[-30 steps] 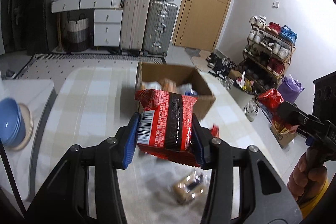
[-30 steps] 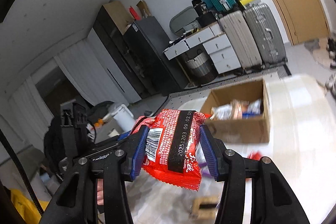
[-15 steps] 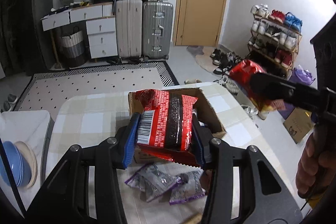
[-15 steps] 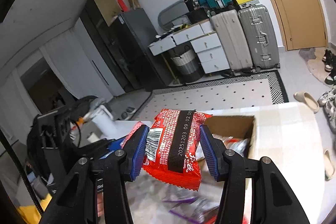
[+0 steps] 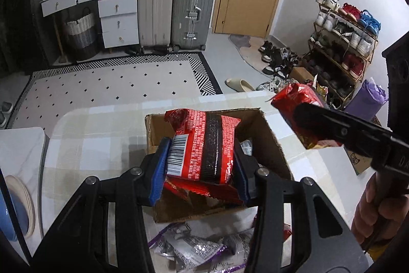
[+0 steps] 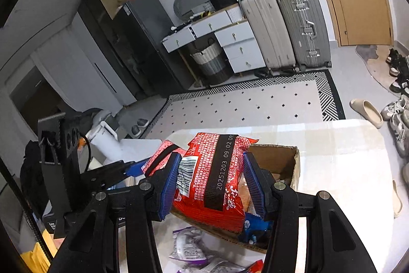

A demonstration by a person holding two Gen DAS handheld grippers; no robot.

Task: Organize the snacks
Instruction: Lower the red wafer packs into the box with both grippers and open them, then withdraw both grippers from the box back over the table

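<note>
A red packet [image 5: 204, 145] is clamped in the left gripper [image 5: 200, 168] above the box [image 5: 268, 134]; another packet [image 6: 217, 170] is clamped in the right gripper [image 6: 212, 186]. Some snacks are already boxed. Purple packets [image 5: 189, 247] are left on the table [image 5: 97, 134].

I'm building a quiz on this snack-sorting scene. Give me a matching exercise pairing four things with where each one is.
Things:
1. red packet
2. cardboard box
3. purple-edged packets
4. beige slipper

Places:
A. on the floor beyond the table
B. between the left gripper's blue fingers
C. on the checked table, open on top
D. on the table in front of the box

Pairs: 1-B, 2-C, 3-D, 4-A
</note>
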